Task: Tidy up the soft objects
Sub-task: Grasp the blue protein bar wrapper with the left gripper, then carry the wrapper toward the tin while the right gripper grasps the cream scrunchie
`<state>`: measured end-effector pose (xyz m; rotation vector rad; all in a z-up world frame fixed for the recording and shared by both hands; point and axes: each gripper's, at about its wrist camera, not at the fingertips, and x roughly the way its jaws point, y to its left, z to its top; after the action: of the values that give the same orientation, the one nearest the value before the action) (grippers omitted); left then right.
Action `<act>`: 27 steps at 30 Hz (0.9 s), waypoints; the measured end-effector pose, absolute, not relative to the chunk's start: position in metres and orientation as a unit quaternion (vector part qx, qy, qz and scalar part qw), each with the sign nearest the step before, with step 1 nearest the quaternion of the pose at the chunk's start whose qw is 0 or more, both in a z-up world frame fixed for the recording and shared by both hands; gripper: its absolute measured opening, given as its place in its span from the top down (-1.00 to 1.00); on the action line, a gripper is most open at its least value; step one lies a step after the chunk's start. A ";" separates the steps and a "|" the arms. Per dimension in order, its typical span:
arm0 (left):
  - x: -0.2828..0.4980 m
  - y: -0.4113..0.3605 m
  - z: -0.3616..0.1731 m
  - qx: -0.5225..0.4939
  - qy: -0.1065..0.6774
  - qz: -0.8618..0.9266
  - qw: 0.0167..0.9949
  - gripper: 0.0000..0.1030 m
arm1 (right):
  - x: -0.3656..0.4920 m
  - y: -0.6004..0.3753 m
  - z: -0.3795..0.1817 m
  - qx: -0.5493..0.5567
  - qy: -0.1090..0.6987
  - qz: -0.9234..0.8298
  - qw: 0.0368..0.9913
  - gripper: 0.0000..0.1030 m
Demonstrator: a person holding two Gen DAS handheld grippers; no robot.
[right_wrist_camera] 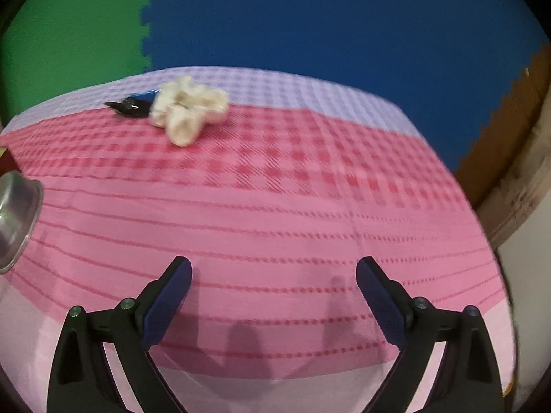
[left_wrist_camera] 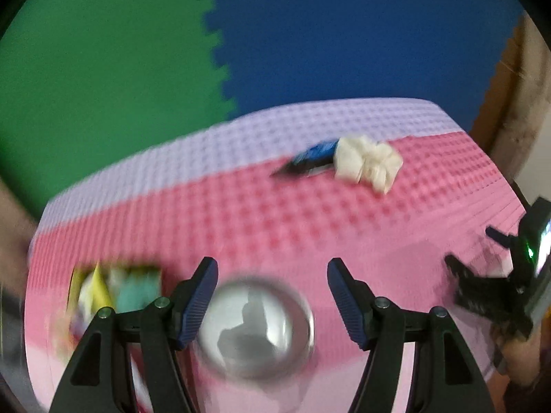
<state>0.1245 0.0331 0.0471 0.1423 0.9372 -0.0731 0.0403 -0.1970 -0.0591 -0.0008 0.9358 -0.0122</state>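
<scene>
Closest in the left wrist view is the left gripper [left_wrist_camera: 272, 272], its two blue-padded fingers [left_wrist_camera: 199, 303] spread apart, and under the gap between them sits one round metal bowl [left_wrist_camera: 256, 325] with pale grey reflections inside; the pads flank its rim, but motion blur hides whether they press on it, so whether the bowl is gripped cannot be told. The bowl sits over a table cloth [left_wrist_camera: 275, 213], pink checked with a lilac band along its far side. To the left of the left finger is a blurred heap of soft things [left_wrist_camera: 117, 292] in yellow, teal and white, too smeared to count. Farther off, right of centre near the line between pink and lilac, lies one cream bunched cloth [left_wrist_camera: 368, 163], touching one blue and black object [left_wrist_camera: 310, 160] on its left. At the right edge the right gripper [left_wrist_camera: 482, 251] shows as a black shape with a green light. Behind the table are foam mats [left_wrist_camera: 103, 51], one green and one blue, joined by toothed edges. In the right wrist view the right gripper [right_wrist_camera: 273, 275] is nearest, its two fingers [right_wrist_camera: 168, 306] standing wide and easing wider, only bare table cloth [right_wrist_camera: 310, 206] between them, nothing held. One cream bunched cloth [right_wrist_camera: 189, 110] lies at far left beside the blue and black object [right_wrist_camera: 132, 103], and the metal bowl [right_wrist_camera: 15, 213] shows at the left edge. No writing or label can be read in either view
</scene>
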 end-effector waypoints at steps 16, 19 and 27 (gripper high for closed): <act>0.292 -0.038 -0.023 0.346 0.453 -0.233 0.788 -0.31 | 0.039 -0.218 -0.061 0.079 0.445 0.034 0.891 -0.93; 0.309 -0.044 -0.038 0.366 0.456 -0.233 0.777 -0.31 | 0.038 -0.218 -0.060 0.080 0.445 0.035 0.891 -0.93; 0.356 -0.006 -0.051 0.125 0.546 -0.241 0.793 0.41 | 0.040 -0.221 -0.062 0.088 0.448 0.025 0.889 -0.94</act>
<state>0.3564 -0.0057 -0.0509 0.2691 1.1739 -0.5174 0.0401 -0.2212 -0.0620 0.1834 0.9304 0.0529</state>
